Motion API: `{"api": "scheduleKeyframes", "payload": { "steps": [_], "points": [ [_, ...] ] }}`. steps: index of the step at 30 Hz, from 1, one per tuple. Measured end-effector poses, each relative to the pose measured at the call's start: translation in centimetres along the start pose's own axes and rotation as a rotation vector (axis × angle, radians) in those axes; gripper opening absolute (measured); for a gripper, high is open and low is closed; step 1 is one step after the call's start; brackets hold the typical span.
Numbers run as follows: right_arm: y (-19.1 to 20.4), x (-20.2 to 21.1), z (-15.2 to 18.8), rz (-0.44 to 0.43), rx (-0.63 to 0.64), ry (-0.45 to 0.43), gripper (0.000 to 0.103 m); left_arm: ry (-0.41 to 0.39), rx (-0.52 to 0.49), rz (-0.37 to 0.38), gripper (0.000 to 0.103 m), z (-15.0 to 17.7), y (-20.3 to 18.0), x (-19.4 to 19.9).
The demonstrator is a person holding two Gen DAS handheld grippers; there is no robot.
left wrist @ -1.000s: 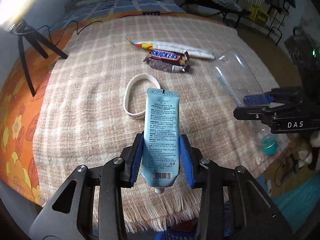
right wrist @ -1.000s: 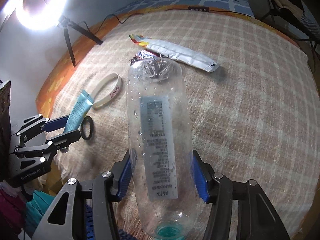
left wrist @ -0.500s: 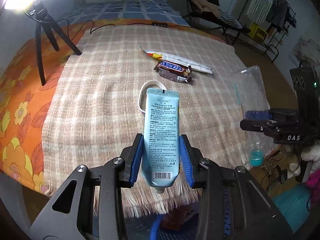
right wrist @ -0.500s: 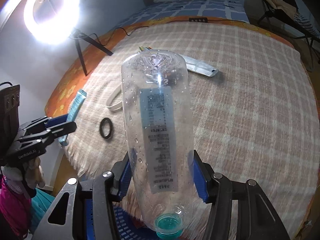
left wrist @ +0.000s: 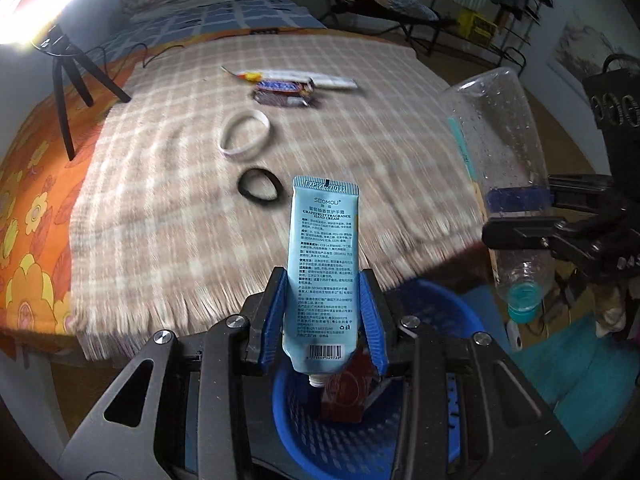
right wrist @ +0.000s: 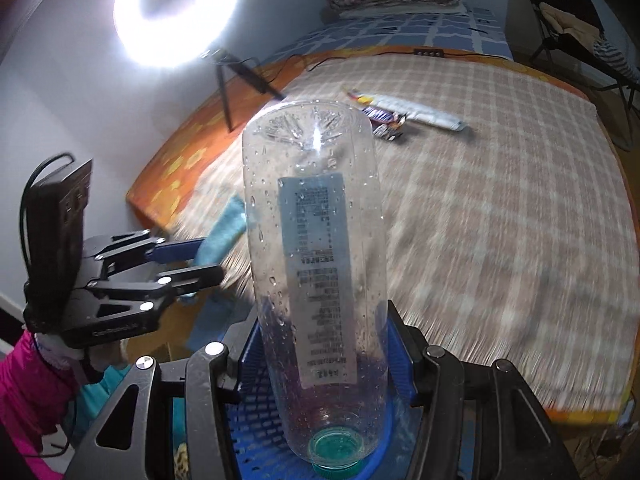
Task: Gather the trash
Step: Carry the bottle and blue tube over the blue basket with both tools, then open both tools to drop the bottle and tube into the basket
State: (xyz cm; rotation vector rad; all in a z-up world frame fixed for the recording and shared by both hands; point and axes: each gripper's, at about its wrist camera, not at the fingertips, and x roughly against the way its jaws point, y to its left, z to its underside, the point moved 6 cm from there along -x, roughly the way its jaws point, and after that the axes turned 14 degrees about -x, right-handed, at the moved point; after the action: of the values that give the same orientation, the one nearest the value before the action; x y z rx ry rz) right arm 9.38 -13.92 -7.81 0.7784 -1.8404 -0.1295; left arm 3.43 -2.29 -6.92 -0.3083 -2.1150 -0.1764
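Trash fills both your grippers at the near edge of the bed. Your left gripper is clamped on a pale blue hand-cream tube, blue pads pressed to its sides, the crimped end pointing away and the capless nozzle toward the camera, above a blue perforated plastic basket on the floor. A dark red carton lies inside that basket.

Your right gripper grips a clear, droplet-speckled plastic bottle with a printed label, its green cap nearest the camera and its base pointing out over the bed; blue basket mesh shows beneath it. In the left wrist view the same bottle hangs at the right, cap down, just beside the basket.

Still lying on the beige checked blanket: a black elastic loop near the fringe, a white wristband just beyond it, and farther off a brown candy-bar wrapper touching a long white wrapper.

A lit ring lamp on a black tripod stands at the far left on the orange flowered sheet. A pink sleeve shows behind your left gripper in the right wrist view.
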Motion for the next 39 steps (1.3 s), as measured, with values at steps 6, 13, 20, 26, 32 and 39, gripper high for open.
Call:
{"api": "scheduleKeyframes", "payload": {
  "steps": [6,13,20,26,32,39],
  "points": [
    [0.8,0.5,4.8,-0.002,0.004,-0.001,0.056,0.043,-0.024,0.03,0.037,3.1,-2.8,-0.8],
    [0.3,-1.1,9.1,0.012,-0.027,0.044,0.056,0.094,-0.065,0.028,0.037,6.3,-5.2,-2.1],
    [0.1,-2.5,11.0,0.034,-0.02,0.075,0.056,0.162,-0.045,0.043,0.037,8.8,-5.8,-4.1],
    [-0.5,-3.7,12.0,0.063,-0.012,0.102,0.056,0.196,-0.051,0.012,0.037,9.8,-5.6,-5.1],
    [-1.2,-4.6,13.0,0.074,-0.025,0.147,0.058,0.226,-0.051,0.004,0.037,10.8,-5.1,-6.0],
    [-1.4,-5.4,13.5,0.081,-0.029,0.169,0.061,0.237,-0.05,0.007,0.057,11.2,-5.2,-7.3]
  ]
}}
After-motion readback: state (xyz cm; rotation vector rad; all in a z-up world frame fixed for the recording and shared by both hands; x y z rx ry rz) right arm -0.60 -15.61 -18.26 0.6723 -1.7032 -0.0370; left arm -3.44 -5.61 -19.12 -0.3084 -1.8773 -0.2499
